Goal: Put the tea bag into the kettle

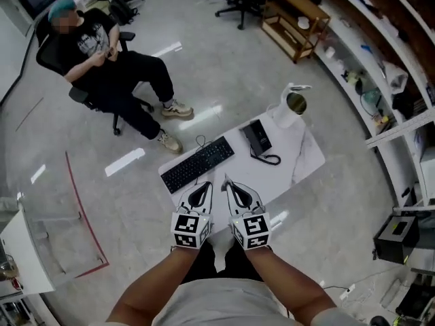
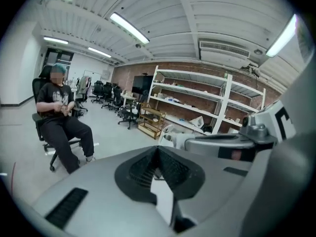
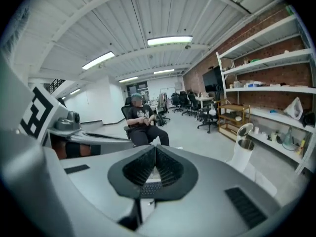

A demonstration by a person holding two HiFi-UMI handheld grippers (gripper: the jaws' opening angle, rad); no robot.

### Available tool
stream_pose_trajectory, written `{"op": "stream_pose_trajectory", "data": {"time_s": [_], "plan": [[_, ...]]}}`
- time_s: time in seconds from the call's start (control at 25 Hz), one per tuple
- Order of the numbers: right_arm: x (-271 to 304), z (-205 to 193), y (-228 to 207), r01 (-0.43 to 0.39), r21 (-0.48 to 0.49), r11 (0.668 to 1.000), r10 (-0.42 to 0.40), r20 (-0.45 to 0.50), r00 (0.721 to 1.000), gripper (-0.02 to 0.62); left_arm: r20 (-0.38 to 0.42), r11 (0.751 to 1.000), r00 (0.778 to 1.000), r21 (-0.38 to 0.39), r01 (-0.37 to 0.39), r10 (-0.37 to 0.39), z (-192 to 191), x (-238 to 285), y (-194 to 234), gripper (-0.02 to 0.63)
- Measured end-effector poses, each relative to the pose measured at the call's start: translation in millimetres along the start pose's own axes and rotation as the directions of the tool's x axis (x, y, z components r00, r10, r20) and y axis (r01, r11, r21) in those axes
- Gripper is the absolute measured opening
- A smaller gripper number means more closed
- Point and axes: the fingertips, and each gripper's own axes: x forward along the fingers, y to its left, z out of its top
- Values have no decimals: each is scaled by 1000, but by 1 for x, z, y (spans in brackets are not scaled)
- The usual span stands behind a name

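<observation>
two grippers sit side by side at the near edge of the white table (image 1: 299,156), and both are empty. your left gripper (image 1: 206,187) has its jaws pressed together with nothing between the pads, and your right gripper (image 1: 228,184) is closed the same way.

no tea bag shows in any view, so i cannot tell you where it lies; find it before you commit either hand. just ahead of the left gripper lies a black keyboard (image 1: 197,164). ahead and to the right of the right gripper sits a desk phone (image 1: 258,140). beyond the phone, well apart from both grippers at the far end of the table, stands the white kettle (image 1: 289,109) with its lid tipped up and its mouth open.

expect the tea bag to be very light, soft and limp, with thin paper that likely tears under a hard squeeze. it will probably swing if it has a string. open the jaws first, then pinch it at the tag or along the top fold, not across the filled pouch, and close gently.

the kettle's mouth looks narrow from here, so hold the bag above it and let it hang straight before you release.
</observation>
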Motion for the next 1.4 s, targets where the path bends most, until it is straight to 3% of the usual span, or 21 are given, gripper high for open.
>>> {"op": "stream_pose_trajectory", "data": {"time_s": [0.2,0.48,0.84,1.2,1.4], "plan": [[-37,79,-1,60,-21,998,-57,133,990,11,83,999,996,27,21,-23,64,-23,-25,8],[-73,115,13,118,-31,993,-109,207,972,11,151,991,983,99,91,-105,108,-43,-54,8],[-119,92,-25,258,59,964,-265,226,937,11,97,958,960,144,249,-264,97,-26,-115,8],[-226,61,-104,366,116,923,-383,236,893,11,49,903,913,173,392,-406,70,4,-248,8],[-275,52,-152,395,131,909,-416,258,872,11,42,892,905,189,410,-424,59,25,-308,8]]}}
